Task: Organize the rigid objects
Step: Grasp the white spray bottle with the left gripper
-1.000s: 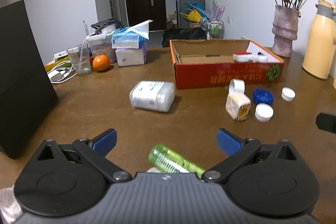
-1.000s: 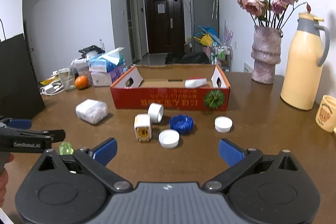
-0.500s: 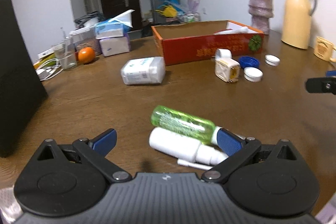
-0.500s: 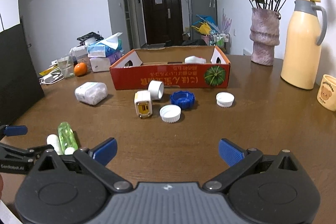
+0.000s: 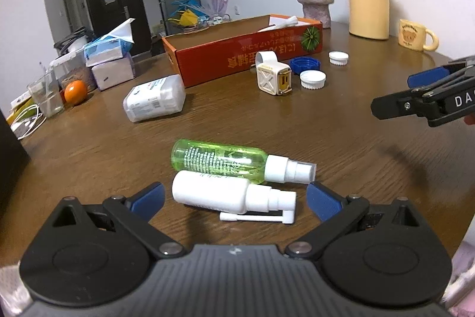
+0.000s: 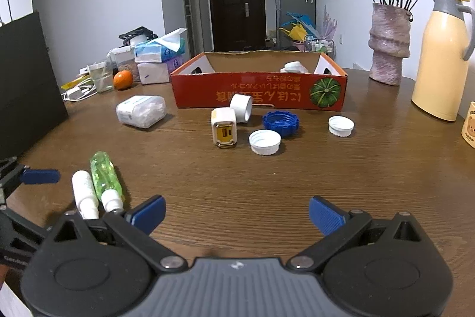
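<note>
A green spray bottle [image 5: 219, 161] and a white spray bottle [image 5: 213, 193] lie side by side on the brown table. My left gripper [image 5: 234, 198] is open, and the white bottle lies between its blue fingertips, untouched. In the right wrist view the same green bottle [image 6: 104, 174] and white bottle [image 6: 84, 192] sit just left of my right gripper [image 6: 236, 213], which is open over bare wood. The orange cardboard box [image 6: 258, 91] stands behind, holding a white item. In front of it are a white charger cube [image 6: 224, 129], a blue cap [image 6: 280, 124] and white caps [image 6: 264, 141].
A white plastic container [image 5: 154, 101] lies left of the box. Tissue packs [image 5: 109, 61], a glass [image 5: 46, 94] and an orange [image 5: 75, 91] crowd the far left. A vase [image 6: 389, 49], a yellow thermos [image 6: 442, 61] and a mug [image 5: 415, 34] stand at the right.
My left gripper has drawn back and turned right, so both bottles now lie fully in view, the white one between its fingers. My right gripper has shifted back towards the bottles.
</note>
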`<state>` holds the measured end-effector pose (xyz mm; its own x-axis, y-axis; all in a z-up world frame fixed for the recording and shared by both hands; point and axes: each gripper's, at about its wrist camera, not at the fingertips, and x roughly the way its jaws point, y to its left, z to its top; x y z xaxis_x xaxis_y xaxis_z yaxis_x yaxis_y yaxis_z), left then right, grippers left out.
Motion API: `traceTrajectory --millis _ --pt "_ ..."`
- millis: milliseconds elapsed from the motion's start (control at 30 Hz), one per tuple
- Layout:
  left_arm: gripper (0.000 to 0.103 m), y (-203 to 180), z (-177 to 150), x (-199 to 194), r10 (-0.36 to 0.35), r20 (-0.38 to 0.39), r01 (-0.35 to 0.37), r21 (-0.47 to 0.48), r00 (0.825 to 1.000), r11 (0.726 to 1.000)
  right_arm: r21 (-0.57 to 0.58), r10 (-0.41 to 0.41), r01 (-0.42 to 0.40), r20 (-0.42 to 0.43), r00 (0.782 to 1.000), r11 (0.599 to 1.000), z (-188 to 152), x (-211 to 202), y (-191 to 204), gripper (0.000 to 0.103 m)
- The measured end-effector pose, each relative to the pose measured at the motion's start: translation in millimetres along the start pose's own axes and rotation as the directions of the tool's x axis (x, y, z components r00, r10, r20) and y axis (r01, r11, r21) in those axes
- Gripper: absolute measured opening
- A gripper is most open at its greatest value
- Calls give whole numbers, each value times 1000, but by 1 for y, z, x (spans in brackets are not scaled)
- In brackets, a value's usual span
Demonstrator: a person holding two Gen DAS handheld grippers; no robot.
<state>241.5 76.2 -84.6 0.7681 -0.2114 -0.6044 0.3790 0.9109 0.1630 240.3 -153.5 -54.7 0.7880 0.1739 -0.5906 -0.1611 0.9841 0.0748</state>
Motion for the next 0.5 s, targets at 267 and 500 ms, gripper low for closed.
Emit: traceTrajectory --millis 267,500 --pt "103 8 4 17 -43 -19 44 51 999 998 -10 -10 10 -22 1000 1000 0 10 7 103" --pt "100 13 6 27 -67 -24 68 44 997 997 -28 6 -7 -36 999 1000 1 20 15 103"
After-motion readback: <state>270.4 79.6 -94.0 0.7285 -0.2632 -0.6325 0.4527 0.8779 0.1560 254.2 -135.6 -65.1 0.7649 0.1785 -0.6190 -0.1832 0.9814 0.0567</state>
